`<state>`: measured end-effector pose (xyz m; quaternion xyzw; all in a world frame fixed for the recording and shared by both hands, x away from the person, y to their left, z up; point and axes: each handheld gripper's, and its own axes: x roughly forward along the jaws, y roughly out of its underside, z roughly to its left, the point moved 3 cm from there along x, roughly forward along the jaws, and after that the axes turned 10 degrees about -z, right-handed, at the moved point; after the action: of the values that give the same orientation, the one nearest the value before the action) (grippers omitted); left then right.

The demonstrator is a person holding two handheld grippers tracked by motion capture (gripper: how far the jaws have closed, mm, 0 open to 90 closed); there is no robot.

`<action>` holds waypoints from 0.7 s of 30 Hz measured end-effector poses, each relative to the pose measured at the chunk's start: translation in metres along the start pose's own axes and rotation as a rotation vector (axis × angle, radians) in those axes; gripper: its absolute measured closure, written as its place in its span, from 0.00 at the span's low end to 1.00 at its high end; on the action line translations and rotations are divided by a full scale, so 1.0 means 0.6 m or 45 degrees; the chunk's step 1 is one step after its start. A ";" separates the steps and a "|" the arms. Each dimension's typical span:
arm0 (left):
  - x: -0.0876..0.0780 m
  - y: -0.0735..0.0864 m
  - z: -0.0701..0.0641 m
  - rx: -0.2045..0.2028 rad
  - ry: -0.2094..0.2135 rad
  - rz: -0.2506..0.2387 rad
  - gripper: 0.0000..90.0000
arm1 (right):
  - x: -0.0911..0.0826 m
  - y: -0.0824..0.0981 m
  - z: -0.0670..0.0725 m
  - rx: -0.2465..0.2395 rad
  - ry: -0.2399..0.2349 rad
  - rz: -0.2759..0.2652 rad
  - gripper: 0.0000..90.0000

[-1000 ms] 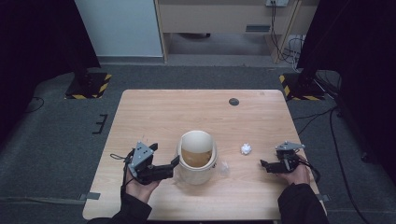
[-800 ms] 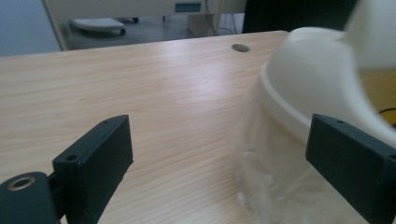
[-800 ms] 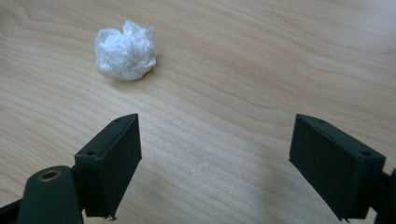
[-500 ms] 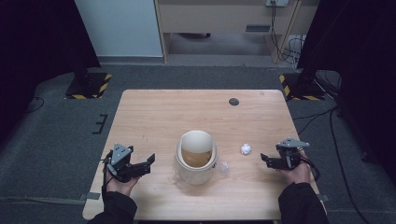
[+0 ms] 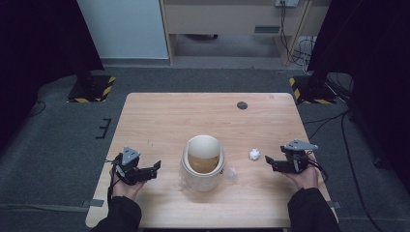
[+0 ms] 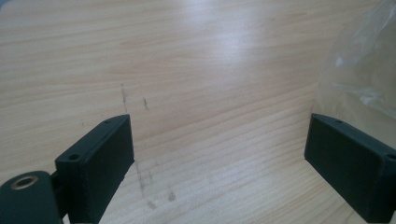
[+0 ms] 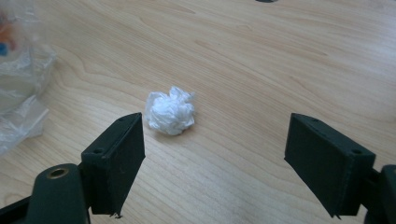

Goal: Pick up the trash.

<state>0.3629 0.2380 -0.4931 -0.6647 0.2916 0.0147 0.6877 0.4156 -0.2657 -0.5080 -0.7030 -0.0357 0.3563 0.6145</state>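
Both tools sit low over the near part of the surface [image 5: 159,116], each held in a hand that comes in from the near edge. On the left, the left tool [image 5: 153,167] is close to the near left corner, its jaws spread wide with nothing between them; its own view shows bare pale wood with a few faint scuff marks between the two black jaws, and a fold of clear plastic [image 6: 362,70] at the right edge of that view. On the right, the right tool [image 5: 269,162] hovers close to the right edge, pointing inward, its jaws also spread apart and holding nothing.

Between the two hands, near the middle of the near edge, stands a round cream-coloured bin [image 5: 203,162] lined with a thin clear bag; loose film spills onto the wood just beside its base on the right. From above, its inside looks brownish.

Just beyond the right tool's jaws lies a small crumpled ball of white paper [image 5: 254,154], resting on the wood between the bin and that tool, touching neither. In the right gripper view the ball [image 7: 171,111] lies ahead of the left-hand jaw, not between the two.

Farther off, near the far edge and toward the right corner, a small dark round disc [image 5: 242,105] lies flat on the wood.
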 end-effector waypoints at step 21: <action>0.015 0.014 -0.010 0.047 0.058 0.098 0.07 | 0.025 -0.057 0.032 -0.013 -0.062 -0.033 0.19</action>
<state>0.3650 0.2301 -0.5040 -0.6404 0.3327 0.0206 0.6919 0.4297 -0.2338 -0.4845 -0.6966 -0.0616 0.3653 0.6144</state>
